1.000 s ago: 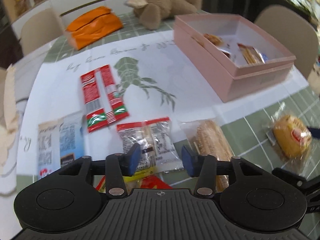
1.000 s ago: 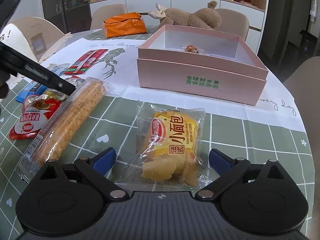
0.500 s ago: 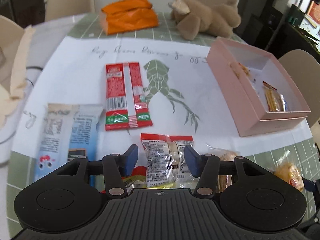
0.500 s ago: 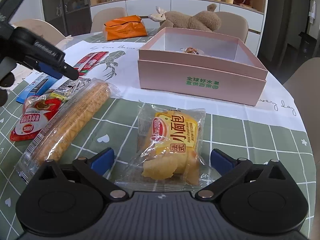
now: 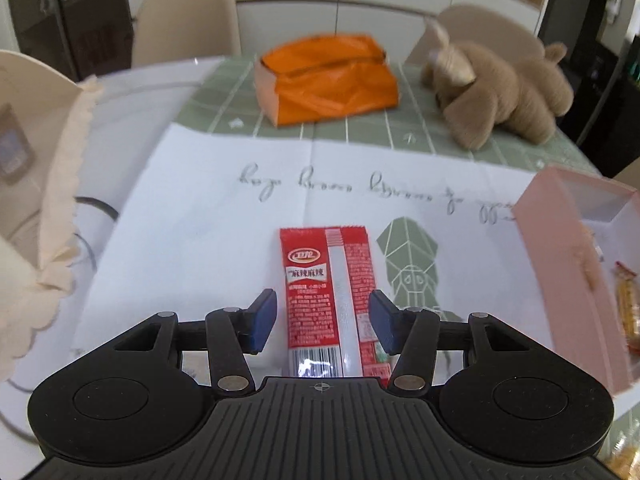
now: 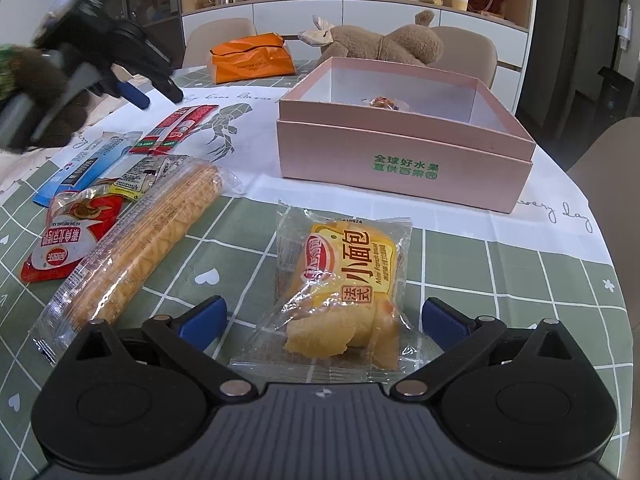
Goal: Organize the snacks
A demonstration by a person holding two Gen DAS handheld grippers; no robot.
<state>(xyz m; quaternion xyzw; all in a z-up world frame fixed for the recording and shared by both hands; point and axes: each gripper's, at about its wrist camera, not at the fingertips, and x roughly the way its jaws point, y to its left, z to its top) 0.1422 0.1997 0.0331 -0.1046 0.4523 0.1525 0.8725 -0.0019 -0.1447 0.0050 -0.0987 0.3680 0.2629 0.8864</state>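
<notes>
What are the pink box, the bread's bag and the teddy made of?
Pink box: probably cardboard, matte, with stiff straight walls and printed green letters. Bread bag: thin clear plastic; it shines, crinkles and shows the bread inside. Teddy: soft brown plush, with fuzzy fur.

Both wrist views tilt down over the table; each shows the pink box (image 5: 560,280), partly blurred left.

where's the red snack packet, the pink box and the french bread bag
red snack packet (image 5: 310,300): left wrist view, on its printed red front
pink box (image 6: 404,160): right wrist view, on its front wall
French bread bag (image 6: 352,272): right wrist view, on its yellow label
</notes>
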